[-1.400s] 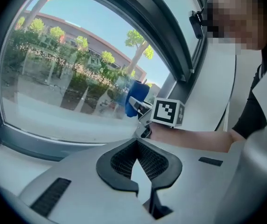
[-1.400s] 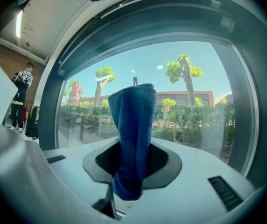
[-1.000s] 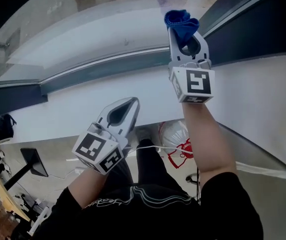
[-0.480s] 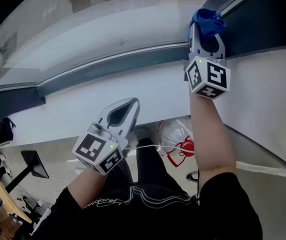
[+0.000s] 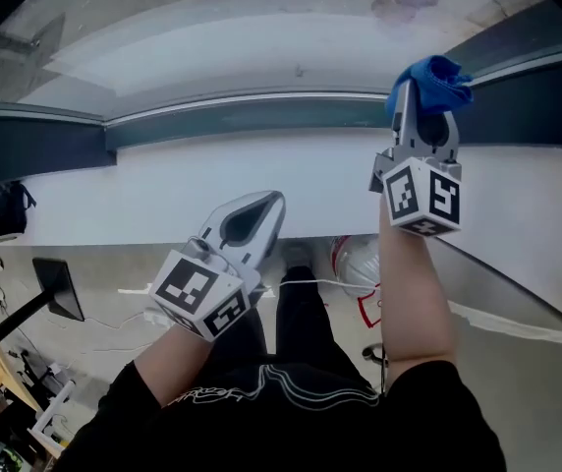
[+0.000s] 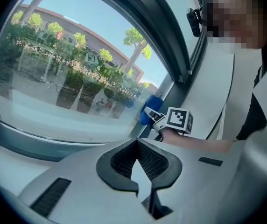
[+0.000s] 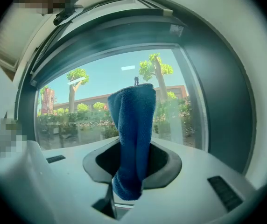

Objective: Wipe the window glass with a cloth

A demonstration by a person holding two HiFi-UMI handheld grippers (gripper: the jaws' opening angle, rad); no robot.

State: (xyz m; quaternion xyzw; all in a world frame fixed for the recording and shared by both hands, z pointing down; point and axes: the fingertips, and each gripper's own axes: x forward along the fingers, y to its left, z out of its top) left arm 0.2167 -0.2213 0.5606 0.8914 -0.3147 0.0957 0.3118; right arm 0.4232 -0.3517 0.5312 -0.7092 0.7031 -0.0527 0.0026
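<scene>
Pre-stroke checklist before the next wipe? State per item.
1. Grip on cloth: ok. The right gripper has its jaws shut on the blue cloth.
2. Cloth exposed for wiping: ok. A long fold stands out past the jaws, toward the window glass.
3. Cloth touching glass: cannot tell. In the head view it sits by the dark frame at the window's lower right corner.
4. Left gripper out of the way: ok. It is shut with nothing between its jaws, low over the white sill, apart from the cloth.

Right gripper (image 5: 419, 98) raised, clamped on cloth (image 5: 436, 71); left gripper (image 5: 272, 200) lower (jaws together)
</scene>
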